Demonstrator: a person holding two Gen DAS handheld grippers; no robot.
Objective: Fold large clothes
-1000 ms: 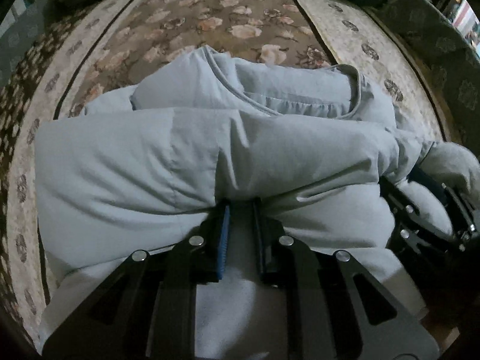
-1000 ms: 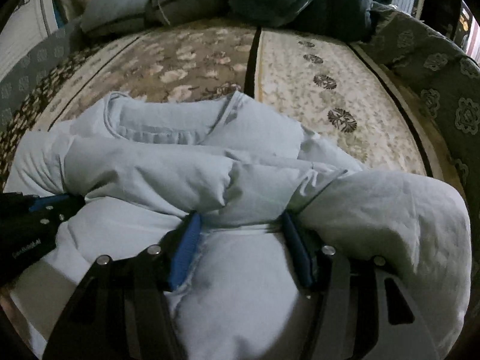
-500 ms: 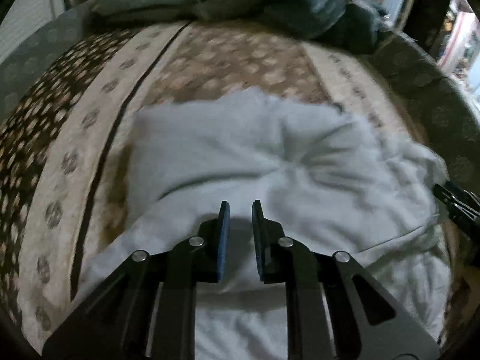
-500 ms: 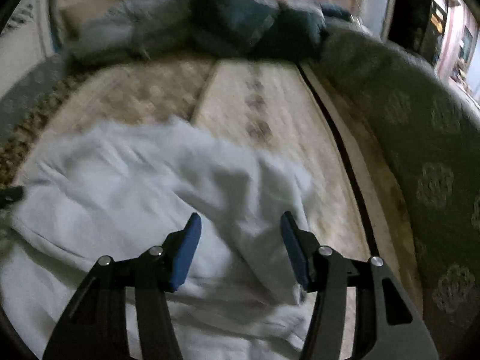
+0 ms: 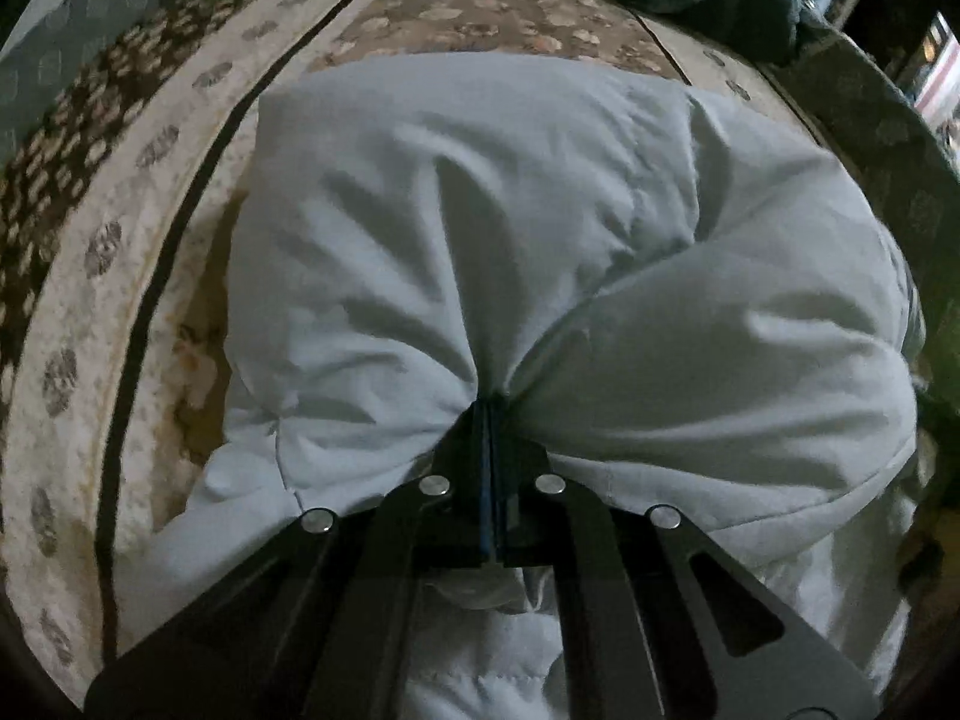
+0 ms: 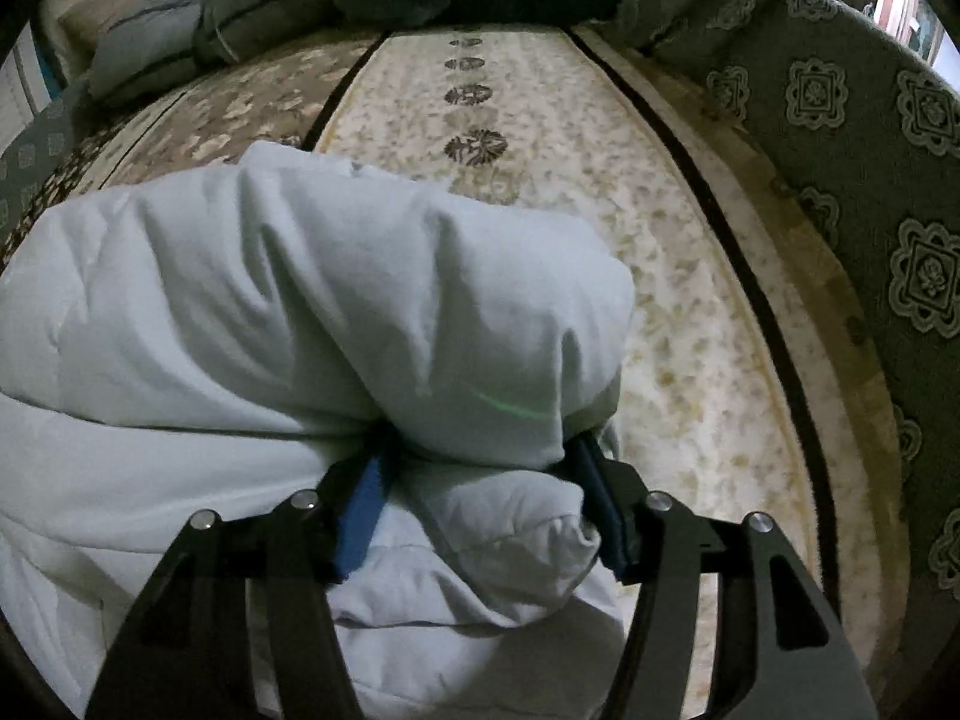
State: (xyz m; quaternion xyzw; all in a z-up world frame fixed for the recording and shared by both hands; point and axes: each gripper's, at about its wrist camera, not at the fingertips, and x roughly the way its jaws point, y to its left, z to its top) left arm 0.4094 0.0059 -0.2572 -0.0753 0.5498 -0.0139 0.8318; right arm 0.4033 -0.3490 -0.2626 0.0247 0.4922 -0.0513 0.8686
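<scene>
One pale blue padded garment (image 5: 540, 252) lies bunched on a floral bedspread (image 6: 690, 312). The left gripper (image 5: 491, 414) pinches its fabric; the right gripper (image 6: 480, 468) straddles a fold, fingers apart.

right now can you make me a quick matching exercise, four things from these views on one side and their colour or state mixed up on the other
Things:
1. left gripper
2. right gripper
3. padded garment
4. bedspread

States:
A. pale blue, puffy, bunched into folds
B. cream and brown, floral pattern, lying under the garment
C. jaws pressed together, pinching fabric
D. jaws wide apart, a thick fold between them

Pairs: 1-C, 2-D, 3-A, 4-B
</scene>
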